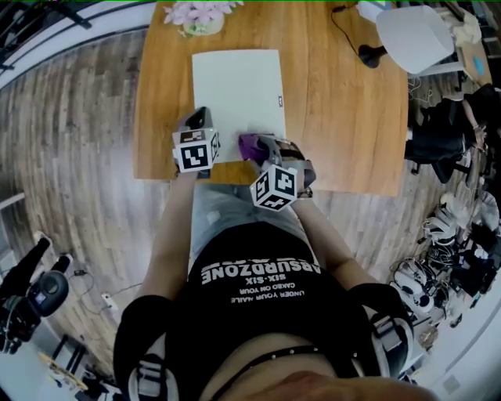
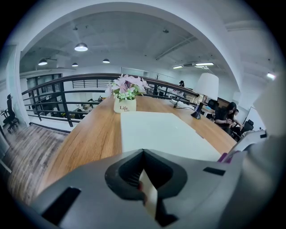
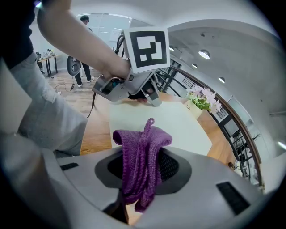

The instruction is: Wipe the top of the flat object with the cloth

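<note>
- The person's black shirt [image 1: 258,313] lies nearest the head camera, with both forearms reaching forward to the grippers.
- Right gripper [image 1: 260,149]: its jaws are closed on the purple cloth [image 3: 142,165]. The cloth is bunched between them and hangs over their tips, with a small loop standing up.
- Left gripper [image 1: 199,119]: its jaws are drawn together at the tips. A pale sliver shows in the slot behind the tips, and what it is cannot be told.
- The flat object [image 1: 239,90], a pale rectangular board, lies on the wooden table [image 1: 344,117]. It stretches away ahead of both grippers.
- The left gripper's tips are at the board's near left corner.
- The right gripper is just beside the left one, on its right, and holds the cloth at the board's near edge. Whether the cloth touches the board cannot be told.
- A flower pot [image 1: 200,16] stands beyond the board's far edge, straight ahead of the left gripper.
- A white lamp [image 1: 415,35] stands far ahead and to the right of the right gripper.
</note>
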`<state>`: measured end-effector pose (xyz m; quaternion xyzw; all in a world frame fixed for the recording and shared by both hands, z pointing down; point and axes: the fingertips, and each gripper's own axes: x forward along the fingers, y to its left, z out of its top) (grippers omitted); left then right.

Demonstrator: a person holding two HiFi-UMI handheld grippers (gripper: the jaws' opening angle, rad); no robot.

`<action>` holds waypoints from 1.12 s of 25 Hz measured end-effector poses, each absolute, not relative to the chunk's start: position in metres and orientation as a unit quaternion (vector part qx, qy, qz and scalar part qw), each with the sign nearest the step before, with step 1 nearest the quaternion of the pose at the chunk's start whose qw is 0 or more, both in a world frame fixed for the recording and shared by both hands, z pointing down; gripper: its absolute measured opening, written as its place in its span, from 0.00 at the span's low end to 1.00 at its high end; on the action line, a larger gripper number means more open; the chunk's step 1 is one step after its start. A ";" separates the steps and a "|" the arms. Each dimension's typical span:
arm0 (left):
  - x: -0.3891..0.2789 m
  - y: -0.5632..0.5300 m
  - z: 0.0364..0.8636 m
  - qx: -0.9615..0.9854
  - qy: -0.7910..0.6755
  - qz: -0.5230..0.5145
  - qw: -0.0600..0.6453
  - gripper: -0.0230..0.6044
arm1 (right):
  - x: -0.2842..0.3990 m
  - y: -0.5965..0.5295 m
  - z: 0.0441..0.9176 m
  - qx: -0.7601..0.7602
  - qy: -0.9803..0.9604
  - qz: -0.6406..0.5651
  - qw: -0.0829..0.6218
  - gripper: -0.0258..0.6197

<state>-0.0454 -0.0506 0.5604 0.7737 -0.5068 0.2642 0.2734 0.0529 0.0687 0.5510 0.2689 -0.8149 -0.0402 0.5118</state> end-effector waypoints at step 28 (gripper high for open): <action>-0.046 -0.050 0.558 0.774 -0.504 0.267 0.276 0.06 | 0.061 -0.001 0.550 0.285 -0.813 -0.063 0.504 0.24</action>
